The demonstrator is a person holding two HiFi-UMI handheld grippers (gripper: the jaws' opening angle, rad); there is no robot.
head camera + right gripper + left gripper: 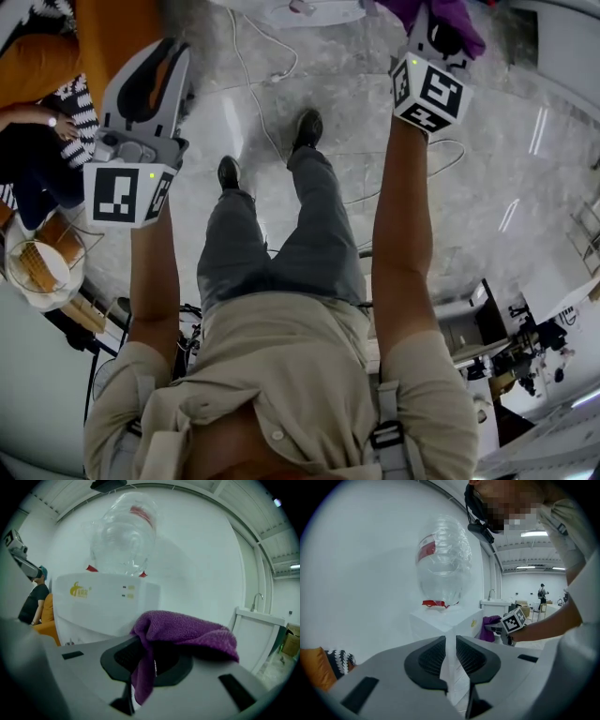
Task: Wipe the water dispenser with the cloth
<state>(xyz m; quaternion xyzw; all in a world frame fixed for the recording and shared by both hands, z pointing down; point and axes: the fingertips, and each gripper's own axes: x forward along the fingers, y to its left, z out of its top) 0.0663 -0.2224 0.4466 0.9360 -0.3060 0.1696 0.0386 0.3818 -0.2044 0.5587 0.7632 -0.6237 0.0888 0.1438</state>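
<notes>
Purple cloth (187,630) bunched over right gripper (152,660), pinched between jaws, tail hanging down past left pad. Water dispenser (103,606) straight ahead of cloth, front panel facing it, bottle (122,536) on top; contact not seen. Left gripper (450,656) empty, jaws at narrow slit, farther back off dispenser corner. Right gripper nearer; next move probably cloth forward onto panel.

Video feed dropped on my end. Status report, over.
Left gripper empty, jaws barely apart. Right gripper shut on purple cloth, close to water dispenser, contact unclear. Nothing in the way.
</notes>
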